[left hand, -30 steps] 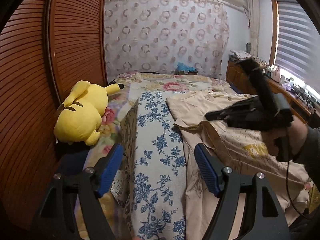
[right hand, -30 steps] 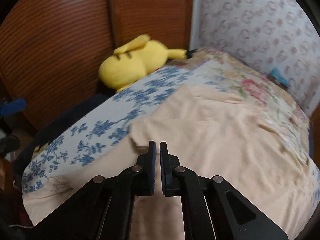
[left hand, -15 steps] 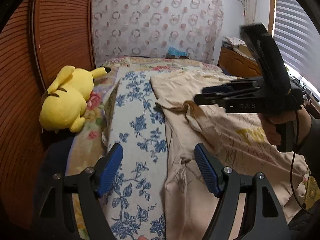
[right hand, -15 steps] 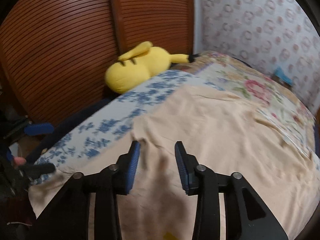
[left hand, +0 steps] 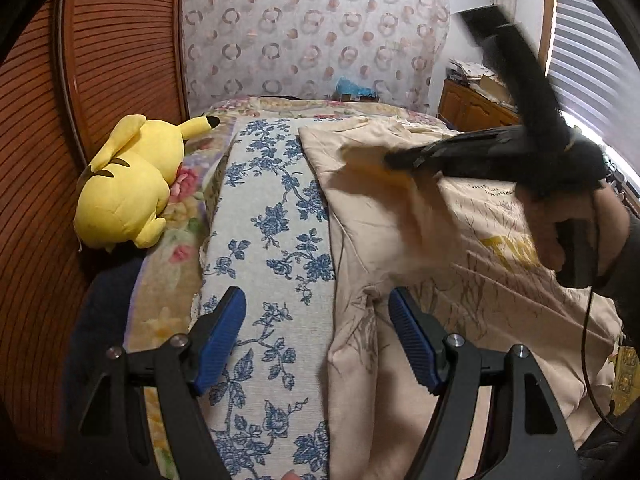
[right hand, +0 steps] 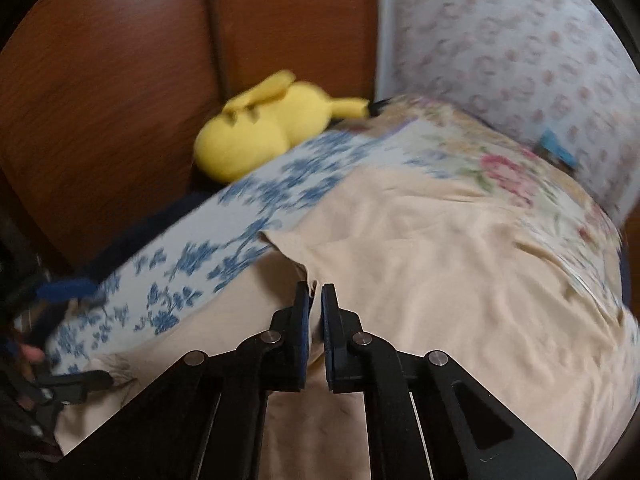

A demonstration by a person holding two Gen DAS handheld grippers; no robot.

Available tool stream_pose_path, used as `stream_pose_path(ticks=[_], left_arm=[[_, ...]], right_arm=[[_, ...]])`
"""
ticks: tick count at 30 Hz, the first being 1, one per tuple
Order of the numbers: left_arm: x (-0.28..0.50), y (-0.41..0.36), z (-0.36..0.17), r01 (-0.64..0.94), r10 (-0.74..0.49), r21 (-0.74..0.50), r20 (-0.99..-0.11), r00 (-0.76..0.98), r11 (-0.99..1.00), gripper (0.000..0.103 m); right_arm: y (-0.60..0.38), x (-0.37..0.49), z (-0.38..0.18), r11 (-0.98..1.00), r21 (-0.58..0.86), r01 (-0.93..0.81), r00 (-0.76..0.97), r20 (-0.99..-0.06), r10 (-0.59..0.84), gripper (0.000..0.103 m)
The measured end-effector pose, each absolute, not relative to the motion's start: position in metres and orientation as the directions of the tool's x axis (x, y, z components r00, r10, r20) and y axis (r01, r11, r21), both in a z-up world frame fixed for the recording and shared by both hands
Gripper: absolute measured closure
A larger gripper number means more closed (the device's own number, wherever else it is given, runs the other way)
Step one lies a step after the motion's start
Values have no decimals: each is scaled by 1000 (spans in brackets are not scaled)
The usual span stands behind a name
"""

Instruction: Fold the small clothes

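Observation:
A beige shirt [left hand: 460, 272] with a yellow print lies spread on the bed, its left edge on a blue-flowered cloth [left hand: 276, 216]. My left gripper [left hand: 318, 336] is open just above that edge. One of its pads is over the flowered cloth and the other over the shirt, with nothing between them. To the right a hand holds my right gripper [left hand: 400, 158], blurred, shut on a raised fold of the shirt. In the right wrist view that gripper [right hand: 315, 304] pinches the shirt [right hand: 440, 280] at its edge, with cloth showing between the pads.
A yellow plush toy [left hand: 128, 188] lies at the bed's left side against a brown slatted door [left hand: 32, 160]. A floral bedspread [left hand: 168, 280] covers the bed. A patterned curtain [left hand: 312, 32] hangs behind it. A wooden cabinet [left hand: 472, 108] and window blinds stand at the right.
My right gripper opened, then shut on the shirt's edge, and now holds that fold raised. My left gripper sank closer to the bed and stayed open.

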State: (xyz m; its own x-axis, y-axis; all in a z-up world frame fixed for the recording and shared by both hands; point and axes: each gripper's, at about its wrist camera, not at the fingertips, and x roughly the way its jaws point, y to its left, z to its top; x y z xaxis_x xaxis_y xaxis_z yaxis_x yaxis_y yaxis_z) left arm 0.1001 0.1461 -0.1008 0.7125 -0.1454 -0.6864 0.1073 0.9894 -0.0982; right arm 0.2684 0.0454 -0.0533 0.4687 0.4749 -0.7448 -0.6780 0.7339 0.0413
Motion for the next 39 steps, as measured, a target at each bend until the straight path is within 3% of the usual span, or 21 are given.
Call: stream_pose_path(ticks=[6,7,8,10,17,25,28,33,35,39], left_arm=[[101,141,-101,114,-143,-89,-687,712,990,29],[101,139,-101,115,-145,-90,-687,712,989,29],[102,138,-101,116,-146,-91,-689,710,989,29],[103,136,-102,120,-150,-91,-691,707,989,29],[107,126,-103,135,-148,-75,-703,696,988,29],[115,126,-114,119,-115,-48,-742,660,992,29],[118,125,-117,116,-113,-49,-756,644,992,29],[118,123,-118,115,-109,-46,-759,642,992,28],[118,123,-118,116,-108,-43,-759,642,992,28],[119,122,-118,116,-108,-43,-759,642,992,28]], right_arm=[[-2,267,-51,822,42,-568,515,-761,395,99],[-6,266,-52,829,26,-559,523,-765,377,93],[-9,265,-53,837,2,-548,532,-771,350,78],[-15,261,-51,837,8,-547,534,-767,356,67],[-24,257,-47,808,65,-585,503,-753,424,66],[13,256,-62,734,35,-678,469,-749,468,66],[22,257,-66,700,62,-712,423,-758,497,66],[28,262,-78,702,23,-712,409,-799,440,82],[24,266,-78,707,35,-706,405,-799,444,95],[12,271,-75,725,30,-688,426,-793,436,101]])
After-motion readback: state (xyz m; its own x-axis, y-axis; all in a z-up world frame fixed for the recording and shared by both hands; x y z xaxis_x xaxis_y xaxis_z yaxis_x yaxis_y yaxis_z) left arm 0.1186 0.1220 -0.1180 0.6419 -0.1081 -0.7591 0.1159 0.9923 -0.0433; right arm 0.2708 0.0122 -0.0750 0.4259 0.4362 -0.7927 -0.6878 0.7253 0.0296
